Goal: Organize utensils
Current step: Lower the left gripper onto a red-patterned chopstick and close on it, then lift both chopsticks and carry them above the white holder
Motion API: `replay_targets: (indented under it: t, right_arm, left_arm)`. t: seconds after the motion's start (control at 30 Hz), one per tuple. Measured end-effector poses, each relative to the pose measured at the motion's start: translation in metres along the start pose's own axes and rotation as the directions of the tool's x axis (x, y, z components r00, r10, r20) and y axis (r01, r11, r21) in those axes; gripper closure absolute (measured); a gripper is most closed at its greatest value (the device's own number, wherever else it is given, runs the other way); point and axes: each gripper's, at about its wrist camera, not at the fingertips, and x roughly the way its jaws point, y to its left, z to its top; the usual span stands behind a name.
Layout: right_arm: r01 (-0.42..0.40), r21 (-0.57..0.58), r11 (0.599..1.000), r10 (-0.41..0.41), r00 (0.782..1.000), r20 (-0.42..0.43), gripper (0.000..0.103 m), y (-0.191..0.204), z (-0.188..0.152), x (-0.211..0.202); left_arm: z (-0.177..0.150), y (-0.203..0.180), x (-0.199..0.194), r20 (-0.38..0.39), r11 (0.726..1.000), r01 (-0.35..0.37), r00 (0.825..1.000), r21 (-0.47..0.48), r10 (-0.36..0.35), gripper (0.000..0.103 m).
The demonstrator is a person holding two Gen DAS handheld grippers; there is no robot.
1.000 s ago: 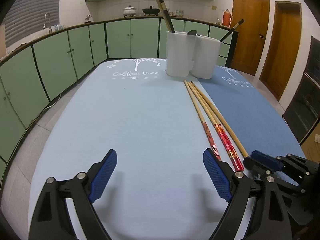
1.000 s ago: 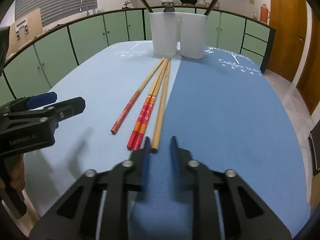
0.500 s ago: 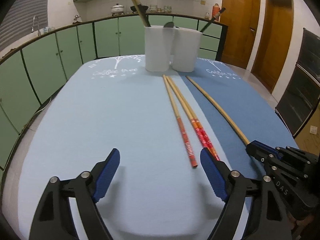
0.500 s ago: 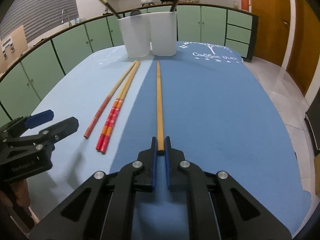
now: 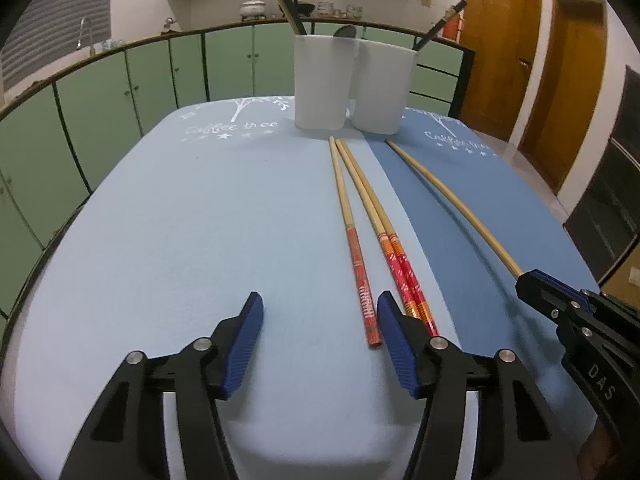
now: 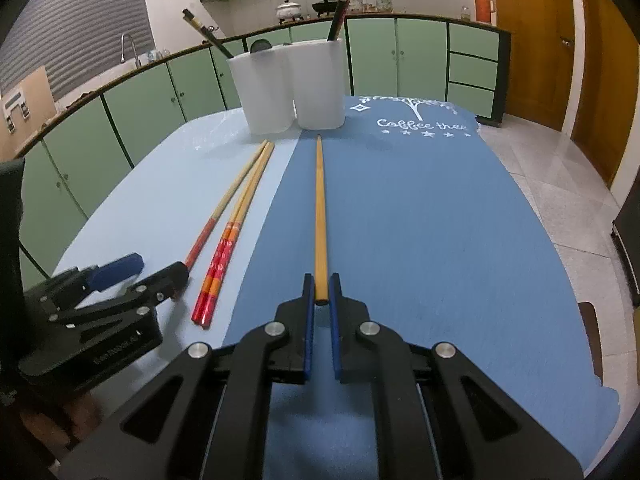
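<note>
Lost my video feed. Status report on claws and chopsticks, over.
Right claw shut on plain chopstick. Left claw open beside three red-ended chopsticks lying on cloth. White holders ahead, path unobstructed.

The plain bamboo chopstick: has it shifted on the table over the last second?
Yes. The plain chopstick, clamped by the right gripper, has swung rightward away from the three red-ended chopsticks, which stayed put, onto the dark blue mat.

Two white cups. Light blue mat beside dark blue mat, both with white tree and star print. Plain yellow chopstick. Tan chopsticks with red-and-orange patterned ends. Green cabinets. Blue pads on black grippers.
</note>
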Motion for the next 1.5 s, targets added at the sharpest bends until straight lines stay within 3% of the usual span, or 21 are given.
replay_targets:
  t: [0.1, 0.2, 0.4, 0.7, 1.0, 1.2, 1.5]
  right_arm:
    - [-0.003, 0.005, 1.000, 0.002, 1.000, 0.014, 0.097, -0.001, 0.002, -0.002]
    - [-0.003, 0.009, 1.000, 0.003, 1.000, 0.021, 0.097, -0.001, 0.004, -0.002]
    - [-0.004, 0.011, 1.000, 0.003, 0.999, 0.034, 0.097, 0.000, 0.007, -0.003]
    - [0.001, 0.003, 1.000, -0.001, 0.999, 0.043, 0.097, 0.001, 0.008, -0.005]
    - [-0.002, -0.025, 1.000, 0.004, 0.995, 0.104, 0.097, 0.003, 0.025, -0.029]
    - [-0.032, -0.031, 0.999, 0.037, 0.984, 0.176, 0.097, 0.002, 0.057, -0.056]
    - [-0.093, -0.043, 0.995, 0.101, 0.963, 0.248, 0.097, -0.001, 0.126, -0.084]
  left_arm:
    - [0.001, -0.004, 0.002, 0.006, 1.000, -0.013, 1.000, -0.012, 0.013, 0.050]
    - [0.001, -0.007, 0.004, 0.007, 1.000, -0.013, 1.000, -0.016, 0.013, 0.061]
    - [0.002, -0.012, 0.007, 0.005, 1.000, 0.015, 1.000, -0.021, -0.015, 0.096]
    - [0.004, -0.009, 0.001, 0.019, 0.999, 0.026, 0.999, -0.031, -0.026, 0.097]
    - [0.026, -0.001, -0.040, 0.115, 0.999, 0.037, 0.993, -0.015, -0.035, 0.097]
    - [0.051, 0.003, -0.065, 0.187, 0.998, 0.055, 0.981, -0.015, -0.051, 0.097]
    - [0.111, 0.005, -0.093, 0.297, 0.996, 0.093, 0.950, 0.019, -0.094, 0.097]
